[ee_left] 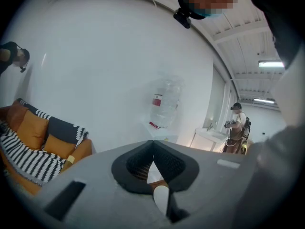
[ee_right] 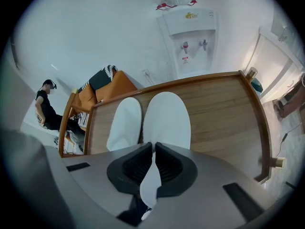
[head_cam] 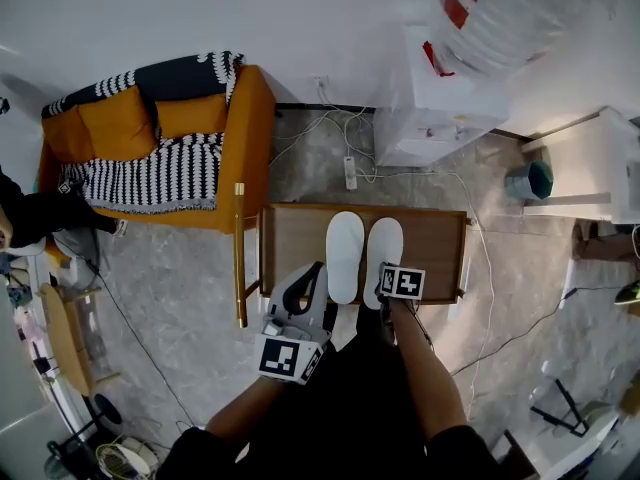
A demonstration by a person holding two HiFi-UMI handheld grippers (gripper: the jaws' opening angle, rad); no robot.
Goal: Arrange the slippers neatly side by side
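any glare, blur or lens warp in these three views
Head view: sharp and evenly lit, mild bowing at the wooden table. Left gripper view: strong fisheye, dark round border, ceiling light blown out. Right gripper view: same fisheye, right slipper crisp.

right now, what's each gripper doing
left gripper: closed, holding nothing
right gripper: closed on the near end of a slipper

Low wooden table (head_cam: 430, 238) w/ raised rim, on grey floor (head_cam: 180, 298). On top: 2 white slippers, left slipper (head_cam: 345, 256) & right slipper (head_cam: 384, 253), just beside each other, toes twd far edge.
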